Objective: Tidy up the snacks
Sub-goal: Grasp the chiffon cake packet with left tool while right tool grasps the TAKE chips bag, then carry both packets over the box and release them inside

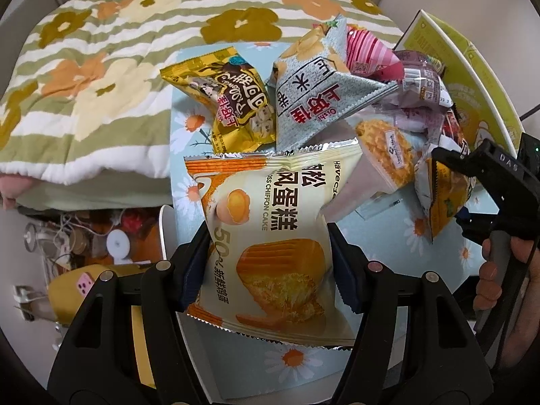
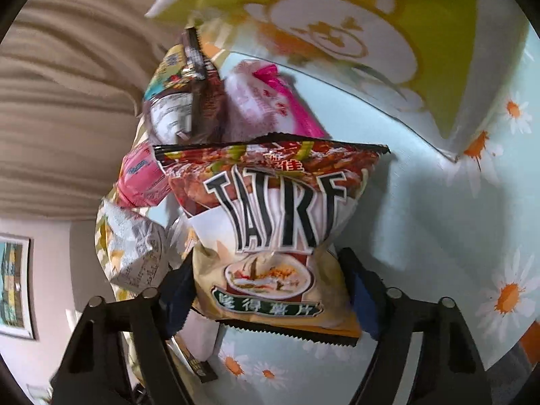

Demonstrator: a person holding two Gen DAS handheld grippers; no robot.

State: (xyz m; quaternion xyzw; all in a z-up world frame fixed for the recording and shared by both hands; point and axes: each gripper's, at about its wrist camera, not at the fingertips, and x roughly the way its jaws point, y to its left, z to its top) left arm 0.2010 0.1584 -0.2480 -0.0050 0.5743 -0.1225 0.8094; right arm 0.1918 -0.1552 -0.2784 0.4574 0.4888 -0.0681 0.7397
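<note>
My left gripper (image 1: 266,266) is shut on a cream and orange chiffon cake packet (image 1: 270,236), held above the daisy-print tablecloth (image 1: 422,236). Beyond it lie a yellow cocoa snack bag (image 1: 229,101), a grey rice cracker bag (image 1: 314,91), a clear-wrapped bun (image 1: 384,155) and pink and purple packets (image 1: 405,77) in a pile. My right gripper (image 2: 270,290) is shut on a red and cream potato chip bag (image 2: 273,222); it also shows at the right of the left wrist view (image 1: 472,182). Behind the chip bag are pink packets (image 2: 270,101) and a grey crumpled bag (image 2: 141,253).
A yellow-green cardboard box (image 1: 472,77) stands open at the table's far right, also in the right wrist view (image 2: 337,33). A floral quilt (image 1: 101,67) covers a bed beyond the table. Clutter lies on the floor at the left (image 1: 101,243).
</note>
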